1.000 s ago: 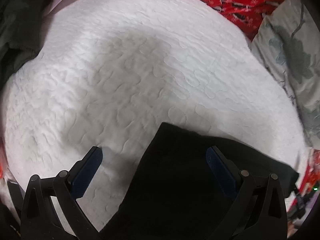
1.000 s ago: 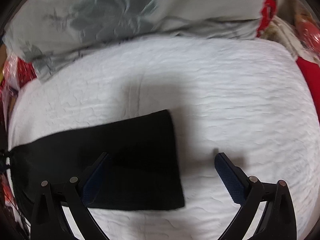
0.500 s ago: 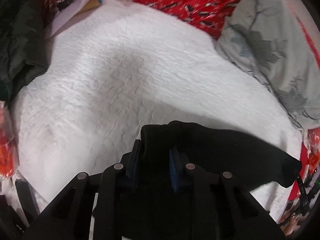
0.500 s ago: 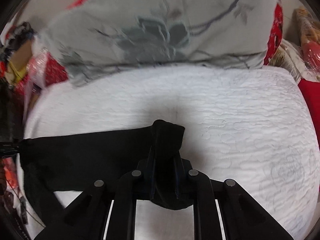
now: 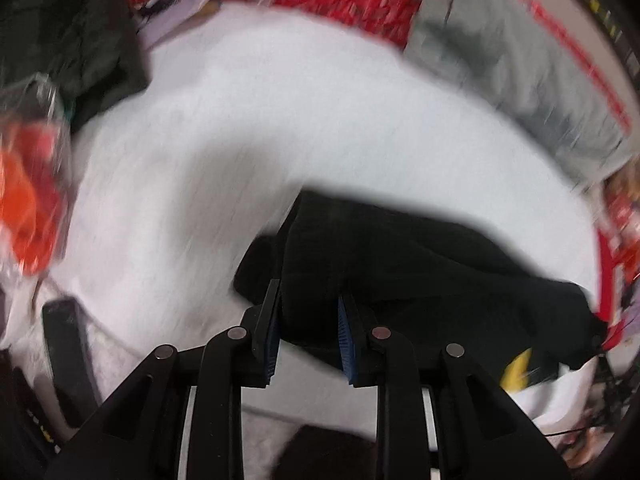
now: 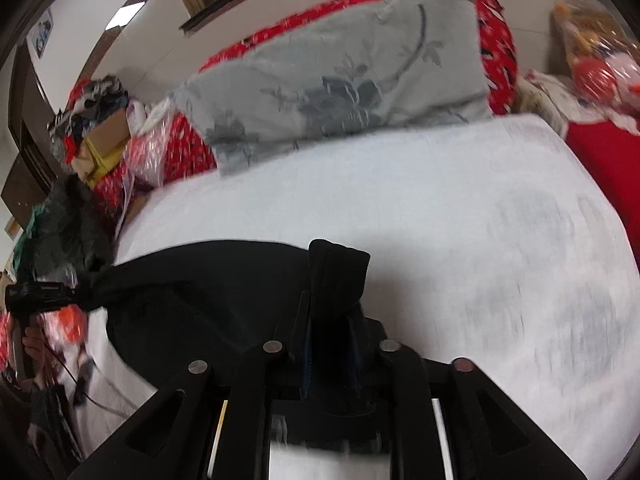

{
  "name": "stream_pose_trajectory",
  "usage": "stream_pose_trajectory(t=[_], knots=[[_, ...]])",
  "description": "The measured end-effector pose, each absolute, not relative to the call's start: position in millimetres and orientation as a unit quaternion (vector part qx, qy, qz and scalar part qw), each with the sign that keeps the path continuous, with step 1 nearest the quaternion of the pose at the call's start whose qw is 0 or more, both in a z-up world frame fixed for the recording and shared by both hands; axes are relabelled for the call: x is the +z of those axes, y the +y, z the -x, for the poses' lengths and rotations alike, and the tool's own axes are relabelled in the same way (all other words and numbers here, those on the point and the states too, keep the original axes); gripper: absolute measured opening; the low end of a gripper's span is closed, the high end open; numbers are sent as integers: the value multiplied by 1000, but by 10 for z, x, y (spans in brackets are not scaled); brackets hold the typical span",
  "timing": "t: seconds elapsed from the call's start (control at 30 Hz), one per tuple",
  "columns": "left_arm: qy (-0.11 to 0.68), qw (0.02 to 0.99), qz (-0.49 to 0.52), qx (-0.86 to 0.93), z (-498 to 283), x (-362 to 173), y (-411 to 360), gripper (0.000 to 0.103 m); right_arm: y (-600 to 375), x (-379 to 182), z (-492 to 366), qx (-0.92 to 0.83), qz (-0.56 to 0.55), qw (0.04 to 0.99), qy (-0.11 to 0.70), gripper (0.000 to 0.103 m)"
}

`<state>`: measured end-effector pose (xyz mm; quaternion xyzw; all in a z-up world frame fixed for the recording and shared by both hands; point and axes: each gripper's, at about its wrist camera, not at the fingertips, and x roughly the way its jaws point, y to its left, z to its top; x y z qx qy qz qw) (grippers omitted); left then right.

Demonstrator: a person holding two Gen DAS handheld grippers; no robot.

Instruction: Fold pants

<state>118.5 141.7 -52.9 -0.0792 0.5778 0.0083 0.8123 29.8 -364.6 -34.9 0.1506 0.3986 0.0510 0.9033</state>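
The black pants (image 5: 420,264) lie across a white quilted bed (image 5: 240,140), with one end lifted. My left gripper (image 5: 308,296) is shut on a bunched edge of the pants, which hangs between its blue pads (image 5: 272,340). In the right wrist view the pants (image 6: 208,280) stretch to the left. My right gripper (image 6: 332,304) holds a thick fold of them that sticks up past the fingertips. Its jaws are opening slightly, with the fabric still pressed between them. The left gripper (image 6: 36,292) shows at the far left, holding the other end.
A grey flowered pillow (image 6: 340,80) leans on red patterned bedding (image 6: 496,40) at the head of the bed (image 6: 440,208). A dark green garment (image 5: 68,40) and an orange packet (image 5: 28,200) lie at the left edge. A black phone (image 5: 64,332) rests nearby.
Both grippers went from wide open over the flat pants to shut on its edge, then rose and swung sideways with the fabric. The views now tilt up and blur.
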Motion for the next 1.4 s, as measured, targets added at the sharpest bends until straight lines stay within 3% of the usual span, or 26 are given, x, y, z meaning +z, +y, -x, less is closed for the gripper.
stream_pose_trajectory(t=[0.13,0.2,0.3,0.37,0.47,0.5,0.53,0.77,1.2,1.23,1.27,1.3,1.37,1.4], knots=[[617,778,117,11,-1069,-874,1615,23,-3563,-713,63,16,-106,881,460,22],[610,779,142,3,-1010,-827,1708,28,-3603,-734,201,10,-122,875,468,23],[589,791,165,-4,-890,-638,1848,29,-3699,-614,403,-7,-139,876,462,38],[581,791,191,-10,-819,-558,1936,30,-3760,-513,479,-26,-141,876,460,39],[567,783,254,-29,-761,-483,2009,50,-3893,-366,572,-30,-191,874,446,41],[564,782,265,-32,-764,-500,1990,54,-3929,-351,590,-26,-214,871,442,48],[562,781,270,-36,-761,-508,1933,54,-3964,-343,575,-17,-251,863,438,54],[596,749,279,-76,-897,-726,1490,54,-3882,-715,363,56,-468,756,454,61],[625,729,278,-13,-1241,-960,1499,53,-3861,-1327,-34,-6,-597,660,456,61],[627,726,281,-9,-1269,-973,1508,53,-3866,-1353,-50,-9,-600,658,455,61],[627,725,284,-5,-1285,-977,1513,39,-3892,-1377,-50,-10,-600,658,455,59],[627,725,286,3,-1320,-968,1552,17,-3900,-1397,-63,-12,-597,659,457,54],[632,717,293,9,-1437,-934,1584,4,-3915,-1408,-107,-20,-583,669,460,25],[632,714,301,9,-1512,-888,1611,3,-3930,-1413,-154,-25,-575,674,464,5]])
